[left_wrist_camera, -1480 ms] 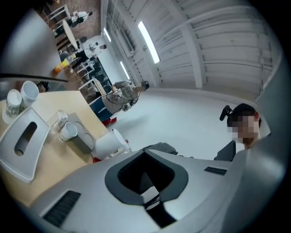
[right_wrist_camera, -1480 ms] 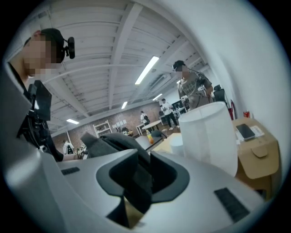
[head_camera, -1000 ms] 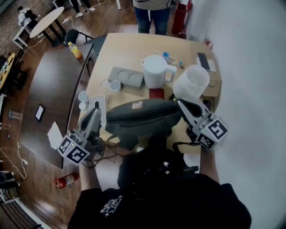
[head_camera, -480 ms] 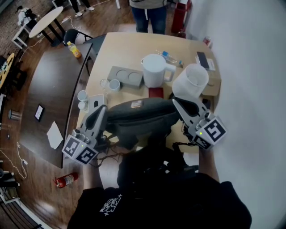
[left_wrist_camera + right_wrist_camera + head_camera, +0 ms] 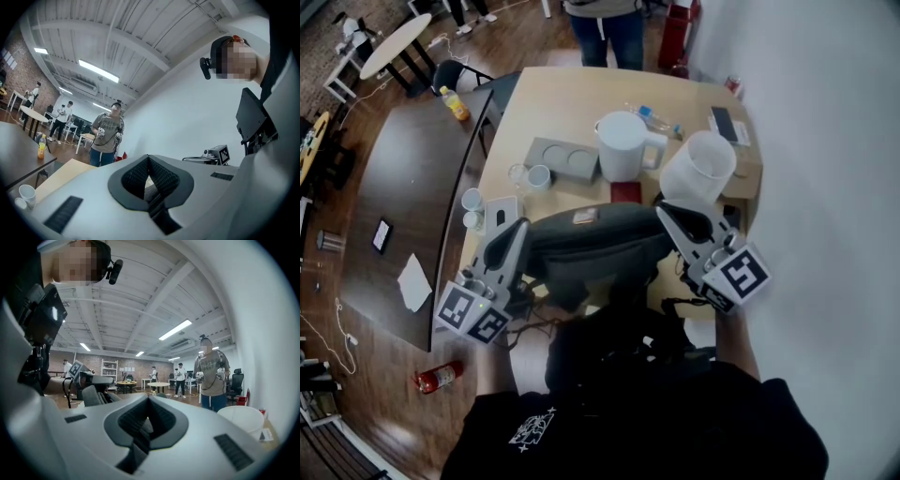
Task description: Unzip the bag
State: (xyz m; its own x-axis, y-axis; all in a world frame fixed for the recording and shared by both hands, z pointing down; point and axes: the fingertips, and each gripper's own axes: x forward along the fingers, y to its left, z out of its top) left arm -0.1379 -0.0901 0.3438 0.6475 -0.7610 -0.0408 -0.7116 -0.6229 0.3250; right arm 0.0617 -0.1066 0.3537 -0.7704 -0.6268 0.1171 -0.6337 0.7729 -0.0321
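A dark grey bag lies along the near edge of the light wooden table, with a fold hanging over the front. My left gripper sits at the bag's left end and my right gripper at its right end, both tips against the fabric. The left gripper view shows my left gripper shut, pads together, with nothing seen between them. My right gripper looks the same in its own view. Both point level across the room, so the bag's zip is hidden.
Behind the bag stand a white jug, a white bucket, a grey tray with round hollows and small cups. A person stands at the table's far side. A dark table adjoins on the left.
My left gripper has shifted right, closer to the bag's left end, and rolled a little. The right gripper has rolled slightly and stayed in place.
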